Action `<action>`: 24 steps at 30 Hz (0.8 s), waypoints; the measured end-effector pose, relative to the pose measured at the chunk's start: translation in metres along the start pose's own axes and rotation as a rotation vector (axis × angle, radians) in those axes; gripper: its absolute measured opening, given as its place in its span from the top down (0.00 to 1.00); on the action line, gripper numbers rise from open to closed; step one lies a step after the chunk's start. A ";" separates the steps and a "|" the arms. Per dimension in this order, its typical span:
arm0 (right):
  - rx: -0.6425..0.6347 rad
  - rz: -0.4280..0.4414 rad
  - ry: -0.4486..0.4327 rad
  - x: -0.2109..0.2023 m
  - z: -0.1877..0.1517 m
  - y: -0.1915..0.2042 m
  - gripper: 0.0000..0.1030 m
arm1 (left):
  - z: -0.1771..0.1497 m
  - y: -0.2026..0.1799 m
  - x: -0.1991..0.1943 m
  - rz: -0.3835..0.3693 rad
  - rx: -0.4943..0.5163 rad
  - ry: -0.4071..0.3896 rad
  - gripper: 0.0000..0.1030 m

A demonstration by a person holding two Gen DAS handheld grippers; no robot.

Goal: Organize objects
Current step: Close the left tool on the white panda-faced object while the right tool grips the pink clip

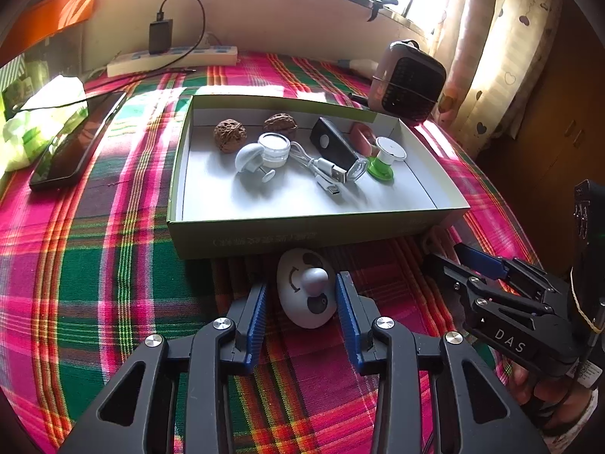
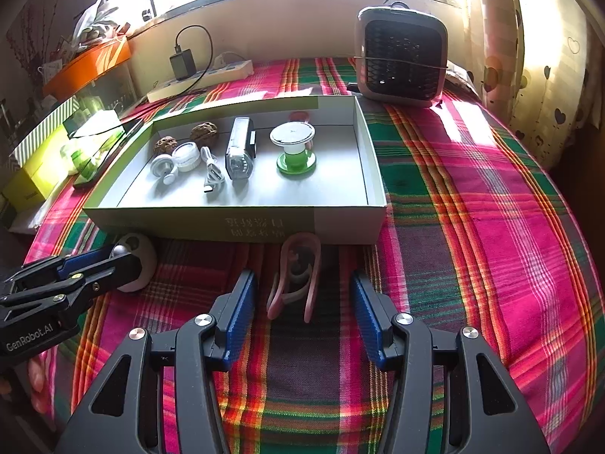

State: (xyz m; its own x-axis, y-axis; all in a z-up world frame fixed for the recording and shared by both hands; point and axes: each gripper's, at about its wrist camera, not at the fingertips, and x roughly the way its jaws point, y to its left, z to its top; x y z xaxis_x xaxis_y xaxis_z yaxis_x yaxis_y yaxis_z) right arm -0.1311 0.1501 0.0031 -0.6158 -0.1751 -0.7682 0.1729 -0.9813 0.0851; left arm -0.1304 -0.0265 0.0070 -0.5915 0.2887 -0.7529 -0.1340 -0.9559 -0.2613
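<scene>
Left gripper (image 1: pixel 300 295): matte black plastic linkage arms with triangular cut-outs, round silver screws at the pivots, blue ribbed pads (image 1: pixel 255 321) on the inner faces of both fingers. White "GenRobot.AI" lettering on its side body, seen from the right wrist view, small brass-coloured screws along the finger links.

Right gripper (image 2: pixel 300 299): same build, black arms, silver pivot screws, blue ribbed pads (image 2: pixel 365 317). Seen from the left wrist view its side carries white "DAS" lettering, small silver screws, a thin yellowish elastic band around the rear body and a white label strip near the handle.

Person's hands partly visible behind each handle; what is worn cannot be told.
</scene>
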 end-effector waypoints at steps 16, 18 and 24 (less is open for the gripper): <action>-0.001 0.023 -0.002 -0.001 -0.001 0.000 0.76 | 0.001 -0.005 -0.003 0.012 0.017 -0.020 0.76; -0.003 0.024 -0.003 -0.001 -0.001 0.001 0.76 | 0.001 -0.005 -0.003 0.013 0.017 -0.021 0.76; -0.013 0.030 -0.007 -0.002 -0.002 0.002 0.76 | 0.001 -0.005 -0.004 0.012 0.018 -0.022 0.77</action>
State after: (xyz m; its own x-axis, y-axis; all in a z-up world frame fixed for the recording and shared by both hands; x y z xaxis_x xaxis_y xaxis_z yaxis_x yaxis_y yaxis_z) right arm -0.1277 0.1484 0.0039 -0.6153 -0.2054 -0.7610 0.2018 -0.9743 0.0998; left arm -0.1281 -0.0228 0.0116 -0.6102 0.2758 -0.7427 -0.1406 -0.9603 -0.2410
